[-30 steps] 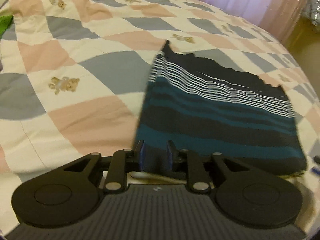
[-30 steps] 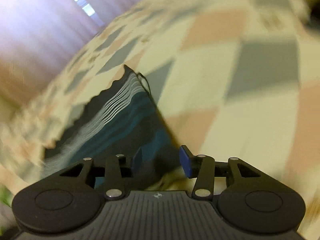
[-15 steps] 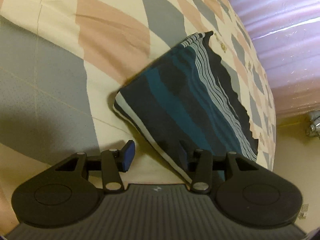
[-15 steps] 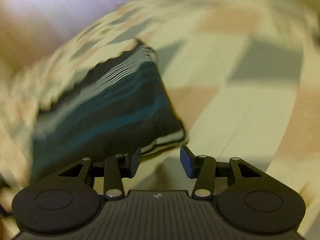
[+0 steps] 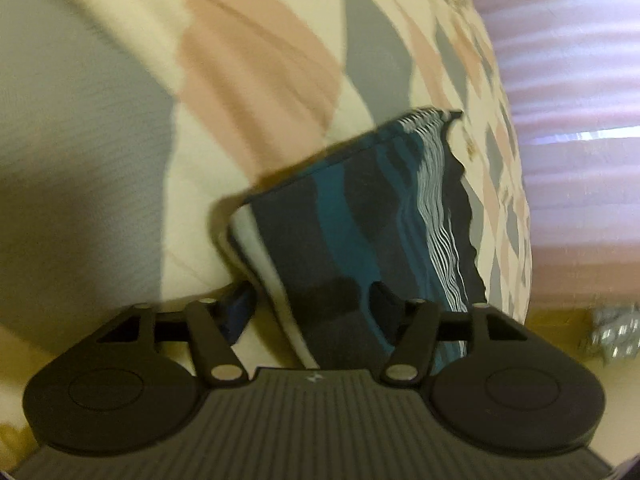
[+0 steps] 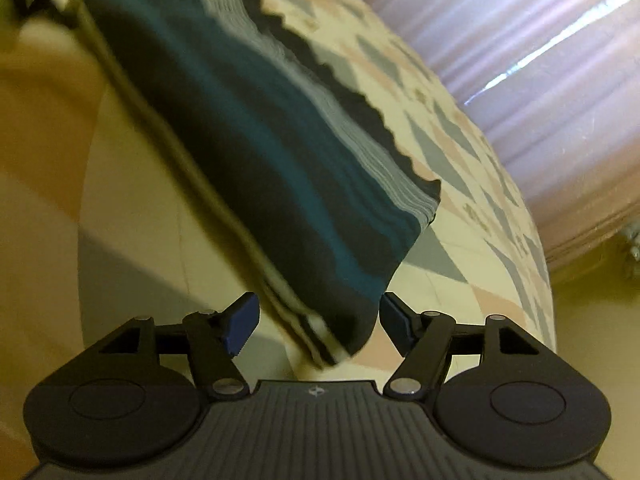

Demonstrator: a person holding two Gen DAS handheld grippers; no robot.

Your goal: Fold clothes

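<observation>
Left gripper (image 5: pixel 310 306): jaws are being held apart, the near edge of the folded striped garment (image 5: pixel 360 216) lying between them; whether the pads are touching the cloth cannot be told, as the right pad is being seen against dark fabric. Right gripper (image 6: pixel 316 318): jaws are likewise being held wide apart, a folded corner of the same garment (image 6: pixel 280 152) sitting in the gap, with neither blue pad clearly pressing on it. The garment is being shown as a flat folded stack, dark with teal bands and thin white stripes, layered pale edges showing at the near fold. It is lying on the bed, on a quilt (image 5: pixel 256 64) patterned in cream, pink and grey diamonds. Both views are being blurred by motion. Beyond the far edge of the bed, pinkish curtains (image 6: pixel 540 60) are being seen, a bright strip of light showing on them. A small silvery object (image 5: pixel 612 332) is being glimpsed at the right edge of the left view, too blurred to identify.
</observation>
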